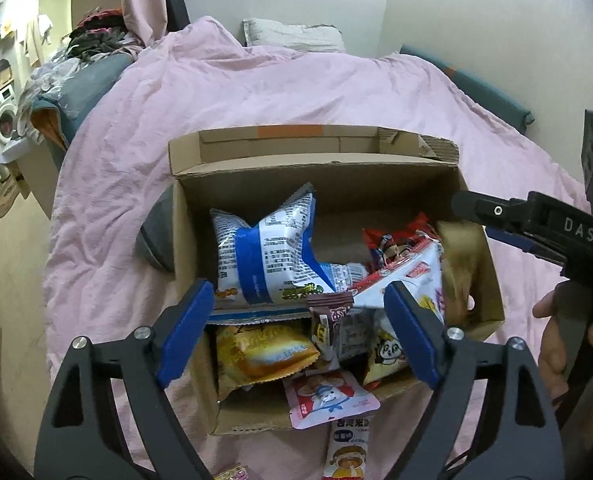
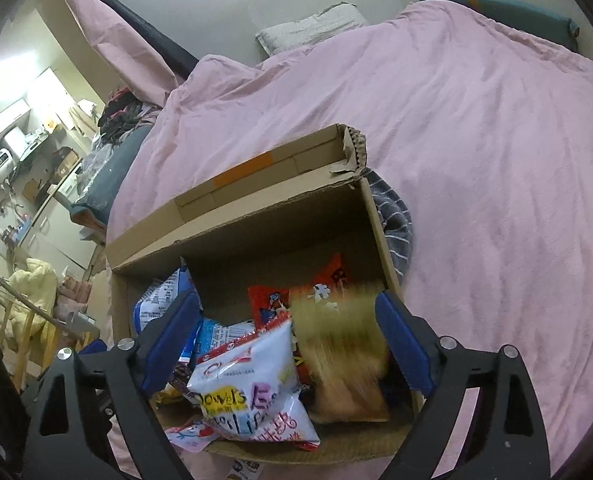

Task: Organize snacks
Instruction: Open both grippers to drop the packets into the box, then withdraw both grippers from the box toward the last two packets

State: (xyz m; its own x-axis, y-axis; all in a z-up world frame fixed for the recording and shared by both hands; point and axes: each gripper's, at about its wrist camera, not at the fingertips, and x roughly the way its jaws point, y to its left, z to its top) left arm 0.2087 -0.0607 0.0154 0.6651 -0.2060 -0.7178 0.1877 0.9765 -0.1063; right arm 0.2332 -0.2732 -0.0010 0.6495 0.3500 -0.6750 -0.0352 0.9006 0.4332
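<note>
Snacks [image 1: 270, 254] (crinkled, mixed colours) heaped in cardboard box [image 1: 490, 280]; both tools spread, holding nothing.

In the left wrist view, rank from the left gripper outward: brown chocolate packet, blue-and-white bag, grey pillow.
From the left gripper:
1. Brown chocolate packet, between the fingertips, near end of the cardboard box.
2. Blue-and-white bag, mid-box, left.
3. Grey pillow, at the wall.

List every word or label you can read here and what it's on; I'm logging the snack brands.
"DAS": on the right claw's black body.
"owels E", "or Life": partial letters, white snack bag.
White-and-blue bag: printed text too small to read.
Pink-and-white packet: characters too small to read.
Orange-yellow packet: blurred, unreadable.
Cardboard box: orange tape, no text.
</note>
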